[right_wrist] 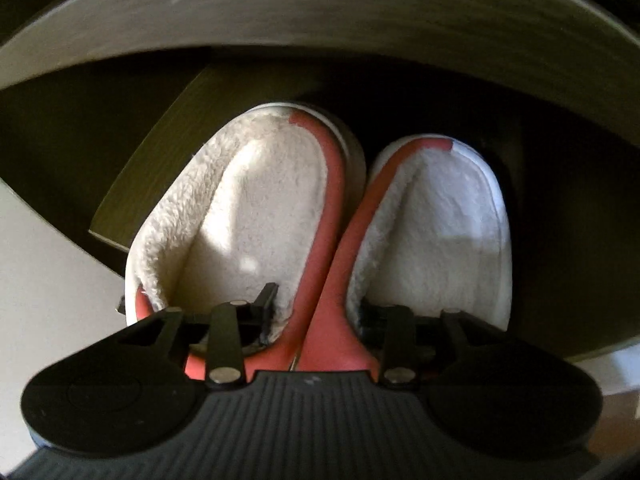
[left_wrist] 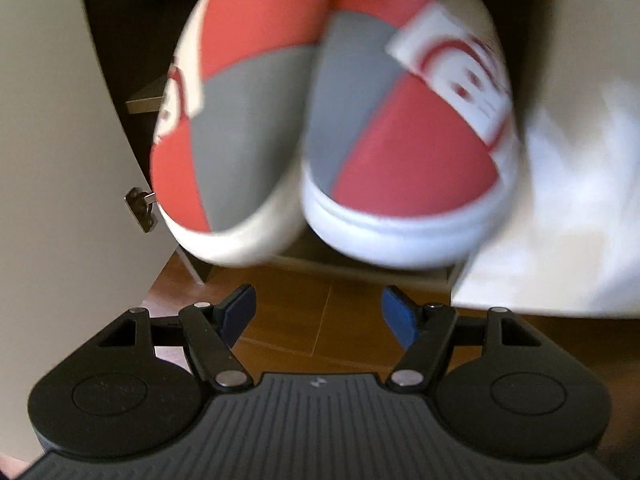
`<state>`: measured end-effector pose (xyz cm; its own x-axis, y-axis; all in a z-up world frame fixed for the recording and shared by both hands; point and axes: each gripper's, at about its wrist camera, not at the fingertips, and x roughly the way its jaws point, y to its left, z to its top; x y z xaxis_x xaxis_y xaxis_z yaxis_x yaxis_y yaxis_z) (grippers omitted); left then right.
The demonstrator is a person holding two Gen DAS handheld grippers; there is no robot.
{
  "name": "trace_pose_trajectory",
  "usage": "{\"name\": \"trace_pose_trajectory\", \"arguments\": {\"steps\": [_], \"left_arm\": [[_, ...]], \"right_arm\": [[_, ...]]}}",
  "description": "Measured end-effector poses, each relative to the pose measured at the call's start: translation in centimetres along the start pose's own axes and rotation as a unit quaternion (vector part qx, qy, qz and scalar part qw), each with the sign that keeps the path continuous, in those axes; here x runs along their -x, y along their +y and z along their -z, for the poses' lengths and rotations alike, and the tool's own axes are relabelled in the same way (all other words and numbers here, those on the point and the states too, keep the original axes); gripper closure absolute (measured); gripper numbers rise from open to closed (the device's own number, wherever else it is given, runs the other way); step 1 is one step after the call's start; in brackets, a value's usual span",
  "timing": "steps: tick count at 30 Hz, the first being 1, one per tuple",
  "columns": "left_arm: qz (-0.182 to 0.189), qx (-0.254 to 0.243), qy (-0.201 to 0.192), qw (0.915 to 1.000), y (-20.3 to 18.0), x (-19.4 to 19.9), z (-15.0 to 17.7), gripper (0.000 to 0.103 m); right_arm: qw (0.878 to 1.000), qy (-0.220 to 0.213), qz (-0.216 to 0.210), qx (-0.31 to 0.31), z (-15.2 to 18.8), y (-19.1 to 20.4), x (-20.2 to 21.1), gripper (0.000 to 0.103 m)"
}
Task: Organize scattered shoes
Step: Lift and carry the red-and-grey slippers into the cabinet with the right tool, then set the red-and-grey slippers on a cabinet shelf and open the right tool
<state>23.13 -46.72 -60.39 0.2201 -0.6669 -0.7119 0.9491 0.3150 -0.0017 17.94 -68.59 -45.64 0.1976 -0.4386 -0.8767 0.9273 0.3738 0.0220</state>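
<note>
My right fingers (right_wrist: 316, 312) straddle the touching inner walls of the red-and-grey fleece-lined slippers (right_wrist: 336, 216), grip uncertain; heels point away into the dark cabinet shelf (right_wrist: 160, 152). My left fingers (left_wrist: 318, 312) stand apart, empty, just below the toes.

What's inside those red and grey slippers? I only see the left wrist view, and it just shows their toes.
Observer: The slippers have a fluffy cream fleece lining, which shows in the right wrist view.
Operator: Where's the other gripper?
Observer: The right gripper is at their open heels, with one finger dipped inside each slipper.
Operator: Is it squeezing them?
Observer: It doesn't look so. The touching red inner walls sit between its fingers, with a gap beside one finger.
</note>
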Motion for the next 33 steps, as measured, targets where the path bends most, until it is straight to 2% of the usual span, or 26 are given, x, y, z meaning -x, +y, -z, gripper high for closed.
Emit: {"name": "trace_pose_trajectory", "arguments": {"steps": [2,3,8,10,12,15,17,19,21,22,24,28,31,33], "left_arm": [[0.025,0.003,0.005,0.9997,0.7,-0.4,-0.4,0.025],[0.037,0.003,0.015,0.9992,1.1,-1.0,-0.4,0.024],[0.043,0.009,0.059,0.9973,2.1,-3.7,0.1,0.024],[0.045,0.010,0.055,0.9974,2.2,-4.1,-0.1,0.025],[0.054,-0.001,0.033,0.9980,1.9,-3.8,-0.9,0.025],[0.068,0.024,0.030,0.9969,2.3,-3.3,-1.4,0.026],[0.074,0.010,0.028,0.9968,2.4,-2.7,-1.5,0.026],[0.084,0.012,0.028,0.9960,2.6,-2.3,-2.0,0.027],[0.095,0.009,0.022,0.9952,2.8,-1.8,-2.7,0.027],[0.098,0.006,0.019,0.9950,2.8,-1.6,-3.0,0.027],[0.103,-0.003,0.014,0.9945,2.8,-1.3,-3.6,0.027],[0.105,-0.022,0.006,0.9942,2.7,-1.2,-4.7,0.026],[0.104,-0.049,0.001,0.9934,2.5,-1.2,-5.1,0.026],[0.103,-0.066,-0.002,0.9924,2.4,-1.1,-5.3,0.027]], "right_arm": [[1.000,0.002,0.005,0.016,-0.2,0.3,0.0,0.060],[1.000,0.002,0.007,0.021,-0.2,0.3,0.1,0.060],[0.999,-0.005,0.008,0.031,-0.2,0.0,0.6,0.060],[0.999,-0.004,0.009,0.033,-0.3,-0.1,0.8,0.060],[0.999,-0.005,0.009,0.035,-0.5,-0.3,0.9,0.060],[0.999,-0.005,0.005,0.031,-0.7,-0.8,1.2,0.059],[1.000,-0.010,0.006,0.029,-0.9,-1.0,1.4,0.058],[0.999,-0.028,0.011,0.027,-1.1,-1.2,1.8,0.058],[0.997,-0.065,0.018,0.033,-1.1,-1.4,2.5,0.050],[0.995,-0.089,0.024,0.042,-1.0,-1.3,3.0,0.035],[0.986,-0.149,0.029,0.073,-0.4,-0.9,4.2,0.018],[0.963,-0.235,0.033,0.130,0.6,-0.1,6.8,0.015],[0.961,-0.233,0.018,0.146,0.0,-0.8,9.3,0.014],[0.963,-0.219,0.001,0.157,1.5,-2.0,10.3,0.017]]}}
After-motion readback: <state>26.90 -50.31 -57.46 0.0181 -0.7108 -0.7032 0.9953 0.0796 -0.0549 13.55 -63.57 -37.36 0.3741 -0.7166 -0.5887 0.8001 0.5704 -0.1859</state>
